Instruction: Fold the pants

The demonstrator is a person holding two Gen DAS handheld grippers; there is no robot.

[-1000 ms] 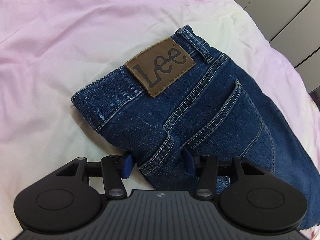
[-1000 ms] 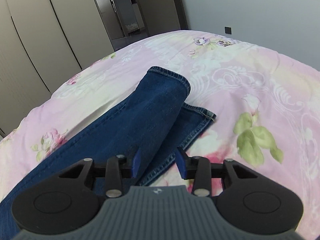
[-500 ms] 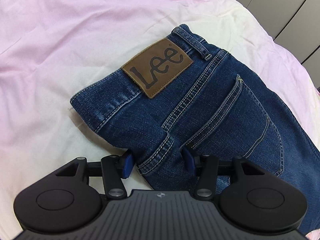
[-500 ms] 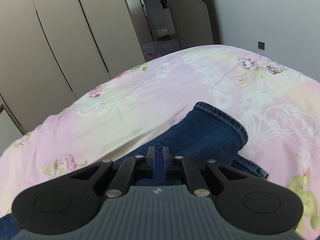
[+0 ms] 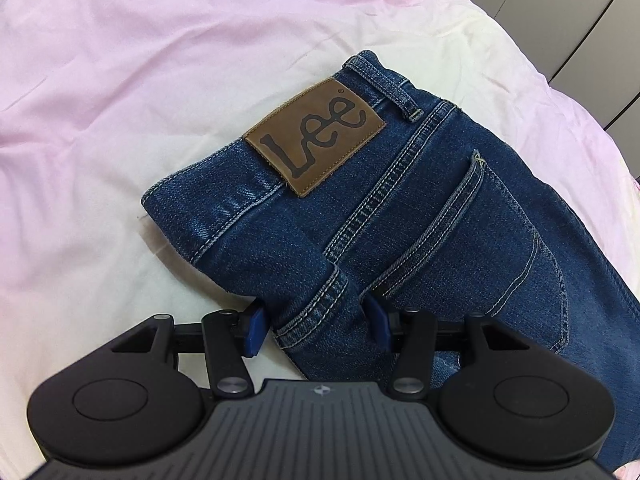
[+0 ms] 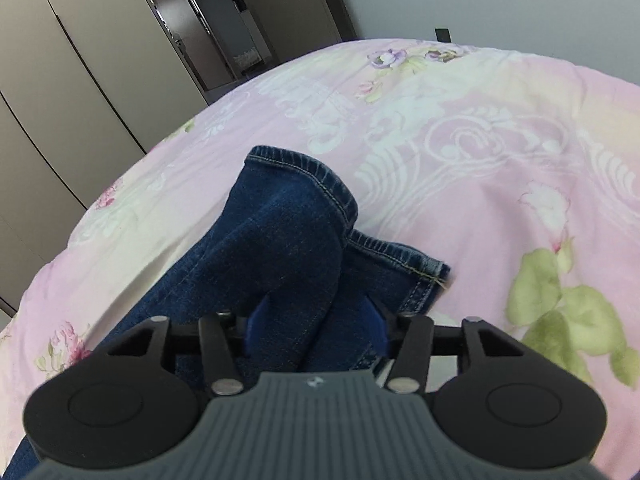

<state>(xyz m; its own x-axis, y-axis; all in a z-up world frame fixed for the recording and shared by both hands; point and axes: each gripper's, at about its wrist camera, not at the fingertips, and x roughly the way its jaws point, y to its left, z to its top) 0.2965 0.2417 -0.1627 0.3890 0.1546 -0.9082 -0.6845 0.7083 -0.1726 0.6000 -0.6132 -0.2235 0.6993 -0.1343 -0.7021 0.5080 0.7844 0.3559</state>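
Blue jeans (image 5: 420,216) lie on the bed, folded lengthwise, back pocket and brown Lee patch (image 5: 316,136) facing up. My left gripper (image 5: 316,326) is open, its blue pads (image 5: 255,324) either side of the seat seam near the waistband. In the right wrist view the leg ends (image 6: 292,232) show, the upper leg bunched and raised over the lower hem (image 6: 404,256). My right gripper (image 6: 316,324) is open with the upper leg's cloth bulging between its blue pads (image 6: 376,328).
The pink bedspread (image 5: 160,80) is plain at the waist end and floral (image 6: 500,160) at the leg end. Beige wardrobe doors (image 6: 60,80) and an open doorway (image 6: 208,32) stand beyond the bed.
My right gripper was open, shut half a second ago with the leg cloth lifted, and now stands open again, lower, with denim between its pads. The left gripper stays open at the waist.
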